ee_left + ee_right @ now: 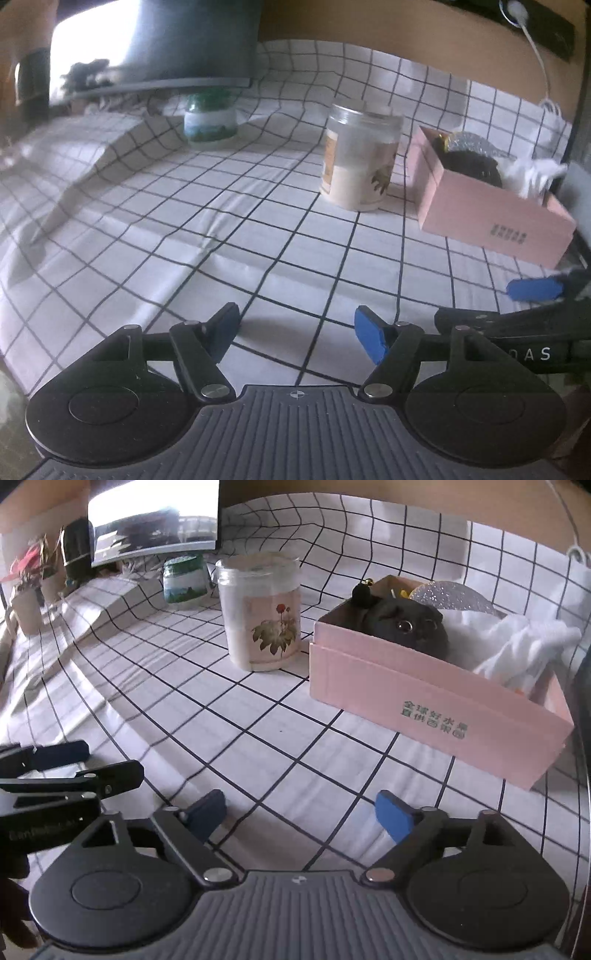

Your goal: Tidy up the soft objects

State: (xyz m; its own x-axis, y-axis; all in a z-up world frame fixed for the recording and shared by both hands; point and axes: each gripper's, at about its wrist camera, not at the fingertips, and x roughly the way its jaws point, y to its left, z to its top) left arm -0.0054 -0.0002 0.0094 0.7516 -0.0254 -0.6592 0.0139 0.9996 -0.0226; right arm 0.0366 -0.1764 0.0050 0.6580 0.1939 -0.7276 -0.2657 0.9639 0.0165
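Note:
A pink cardboard box (436,705) stands on the checked cloth at the right; it also shows in the left wrist view (491,218). Inside lie a dark plush cat (406,627), a white soft cloth (524,646) and a glittery silver piece (450,596). My right gripper (301,812) is open and empty, low over the cloth in front of the box. My left gripper (295,328) is open and empty, to the left of the right one. The right gripper's blue fingertip (533,288) shows at the right edge of the left wrist view.
A clear jar with a flower label (262,613) stands left of the box. A green-lidded small jar (184,579) sits behind it, below a monitor (155,520). Potted plants (29,590) stand at far left. A white cable (535,48) hangs on the wall.

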